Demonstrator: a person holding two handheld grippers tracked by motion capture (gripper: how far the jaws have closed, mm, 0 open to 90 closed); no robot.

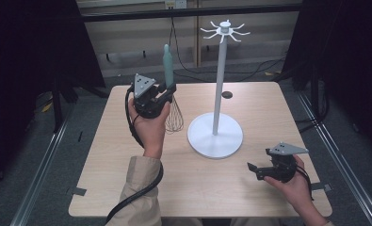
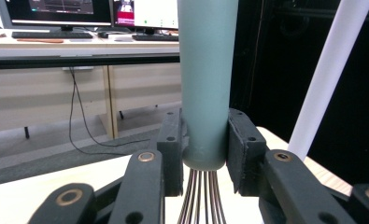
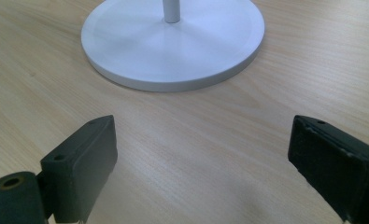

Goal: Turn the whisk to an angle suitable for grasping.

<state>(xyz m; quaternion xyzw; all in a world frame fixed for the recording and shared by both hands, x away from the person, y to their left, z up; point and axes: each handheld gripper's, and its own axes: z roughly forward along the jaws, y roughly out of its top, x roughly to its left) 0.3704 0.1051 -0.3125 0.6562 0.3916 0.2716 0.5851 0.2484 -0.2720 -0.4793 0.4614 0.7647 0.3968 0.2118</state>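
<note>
The left gripper held the whisk upright, handle up and wires down. In the left gripper view its fingers were pinched on the lower end of the teal handle, just above where the wires fan out. The whisk stood near the left of the stand, apart from its pole, with the wire head hanging below the fingers. Whether the wires touched the table could not be told.

The right gripper rested low near the right front of the table, well apart from the whisk. Its fingers were spread wide with nothing between them, and the stand's round base lay ahead of them.

Judgement: the whisk was gripped and carried, and the hanging step was not yet done. The hooks at the top of the stand sat well above the fingers. The next move would call for raising the whisk until the handle's top reached hook height, then bringing it across to one arm. Whether the handle has a loop could not be told. The free right gripper might steady the base.
</note>
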